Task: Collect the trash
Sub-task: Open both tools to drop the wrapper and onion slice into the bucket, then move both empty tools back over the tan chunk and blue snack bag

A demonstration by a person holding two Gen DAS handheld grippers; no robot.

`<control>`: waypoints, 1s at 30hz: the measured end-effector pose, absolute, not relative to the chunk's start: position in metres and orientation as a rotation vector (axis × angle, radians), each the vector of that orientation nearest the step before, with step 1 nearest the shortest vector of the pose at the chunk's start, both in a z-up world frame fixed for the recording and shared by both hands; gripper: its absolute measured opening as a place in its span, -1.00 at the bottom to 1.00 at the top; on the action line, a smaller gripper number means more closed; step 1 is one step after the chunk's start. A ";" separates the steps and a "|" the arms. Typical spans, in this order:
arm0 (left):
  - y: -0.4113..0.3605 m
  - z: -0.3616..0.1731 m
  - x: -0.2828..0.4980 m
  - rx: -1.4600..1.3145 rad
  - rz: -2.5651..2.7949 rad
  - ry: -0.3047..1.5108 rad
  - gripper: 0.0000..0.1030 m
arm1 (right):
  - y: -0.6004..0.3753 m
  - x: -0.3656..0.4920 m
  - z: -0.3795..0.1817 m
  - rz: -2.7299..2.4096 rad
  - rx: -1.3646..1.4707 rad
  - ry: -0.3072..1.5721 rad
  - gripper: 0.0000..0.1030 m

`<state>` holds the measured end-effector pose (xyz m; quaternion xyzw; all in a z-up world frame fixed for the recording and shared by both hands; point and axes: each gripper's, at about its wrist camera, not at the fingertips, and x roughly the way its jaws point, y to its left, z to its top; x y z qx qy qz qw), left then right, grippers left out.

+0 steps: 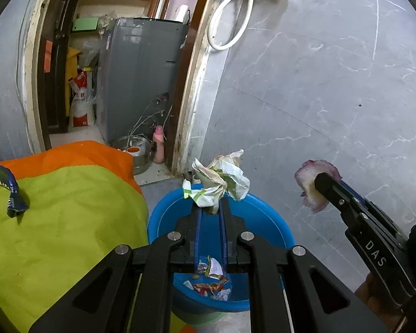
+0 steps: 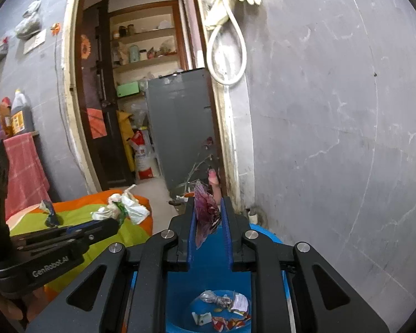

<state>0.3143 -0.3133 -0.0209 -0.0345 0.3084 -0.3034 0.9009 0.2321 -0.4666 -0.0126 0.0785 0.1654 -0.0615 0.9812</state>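
Wall: grey marbled tiles fill the right side of both views, with a white hose loop hanging by the door frame.
Appliance: a grey cabinet-like machine stands in the doorway beyond.
Cloth: a green and orange cloth covers the surface at left, just beside the bucket.
Bucket: a blue bucket sits below both grippers; torn wrapper scraps lie on its bottom.
Left gripper: the left gripper is above the bucket, its fingers narrowed and pinching a crumpled white-and-green paper; the paper sticks out past the fingertips, over the bucket's far rim.
Right gripper: the right gripper is also above the bucket, fingers drawn in around a purple onion peel; in the left wrist view the peel shows pale inside and hangs to the right of the bucket's rim.
Remaining trash: a crumpled blue wrapper lies on the cloth, well apart from the bucket.
Small item: a pink bottle stands on the floor by the door frame.
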 end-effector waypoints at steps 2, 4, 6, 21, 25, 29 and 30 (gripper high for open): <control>-0.314 -0.022 0.317 -0.078 -0.626 0.648 -0.82 | -0.470 0.235 -0.014 -0.129 0.170 0.339 -0.70; -0.315 -0.022 0.321 -0.074 -0.617 0.657 -0.80 | -0.474 0.237 -0.015 -0.131 0.183 0.346 -0.70; -0.315 -0.023 0.323 -0.076 -0.611 0.663 -0.73 | -0.475 0.237 -0.016 -0.135 0.188 0.351 -0.69; -0.286 -0.008 0.314 -0.113 -0.525 0.601 0.27 | -0.477 0.219 -0.004 -0.185 0.191 0.269 0.24; -0.268 0.000 0.307 -0.130 -0.470 0.551 0.75 | -0.479 0.211 0.001 -0.194 0.202 0.228 0.69; -0.250 0.007 0.303 -0.124 -0.422 0.515 0.90 | -0.477 0.206 0.003 -0.205 0.200 0.204 1.00; -0.246 0.009 0.302 -0.120 -0.414 0.509 0.90 | -0.476 0.205 0.004 -0.202 0.202 0.198 1.00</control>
